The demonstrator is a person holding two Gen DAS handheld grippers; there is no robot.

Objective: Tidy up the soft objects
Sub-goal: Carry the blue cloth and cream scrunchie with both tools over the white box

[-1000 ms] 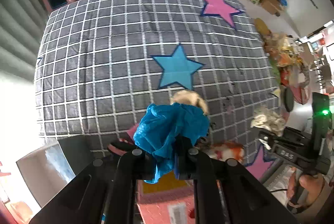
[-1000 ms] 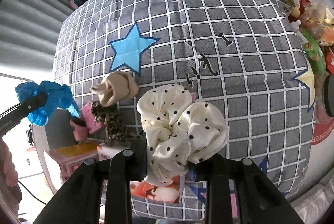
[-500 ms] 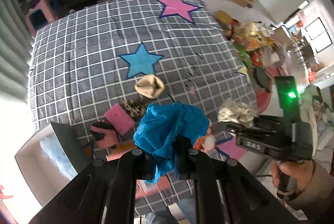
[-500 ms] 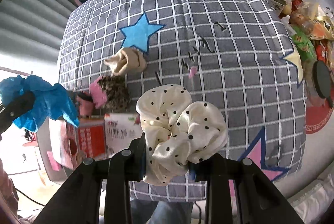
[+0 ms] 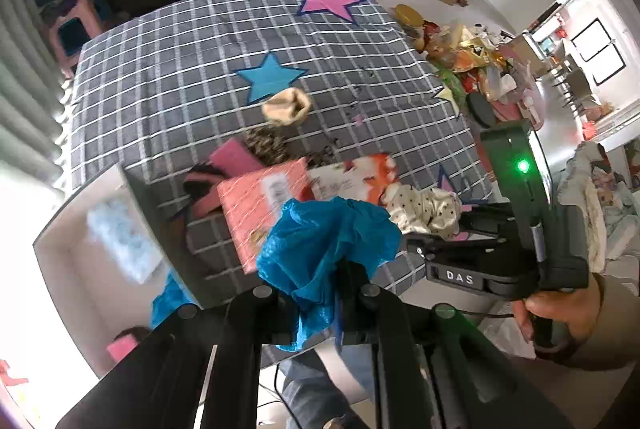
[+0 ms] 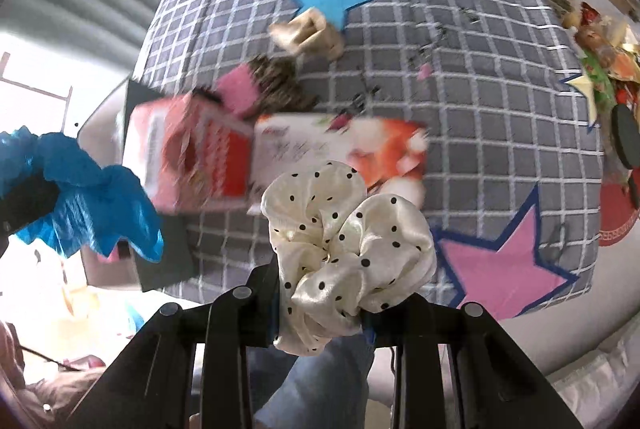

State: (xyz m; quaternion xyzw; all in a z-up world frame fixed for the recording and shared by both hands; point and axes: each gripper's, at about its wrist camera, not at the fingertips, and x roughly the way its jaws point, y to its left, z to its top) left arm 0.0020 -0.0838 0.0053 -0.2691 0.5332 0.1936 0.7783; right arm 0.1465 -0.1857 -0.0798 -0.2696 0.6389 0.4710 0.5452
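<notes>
**Desk:** Start at the left. What am I looking at?

**Operator:** At the far left of the bed, an open grey box (image 5: 100,229) sits at the mattress edge; I take it for the bin these soft things go into, though I can't read its contents beyond a pale blue blur. Next, my left gripper (image 5: 316,293) is clamped narrow on a blue scrunchie (image 5: 328,241), which bunches up over the fingertips and hangs above the near edge of the checked bedspread (image 5: 168,81), just right of the box.

**Desk:** Why pinched that way?

**Operator:** My guess: a fold caught between the fingers keeps limp fabric from sliding out while it's carried.

**Desk:** And further right?

**Operator:** Centre, on the cover: a red-and-white carton (image 6: 200,157), a pink pad (image 6: 238,93), a leopard-print piece (image 6: 280,85) and a beige scrunchie (image 6: 308,33) beside the blue star, all lying loose, not yet collected. Then my right gripper (image 6: 324,309), jaws nearly closed on a cream polka-dot scrunchie (image 6: 348,245), held clear of the bed's front edge.

**Desk:** Relative to each other?

**Operator:** Both scrunchies ride at their grippers' tips, side by side, the blue one nearer the box. A person's hand (image 5: 560,313) grips the right handle.
</notes>
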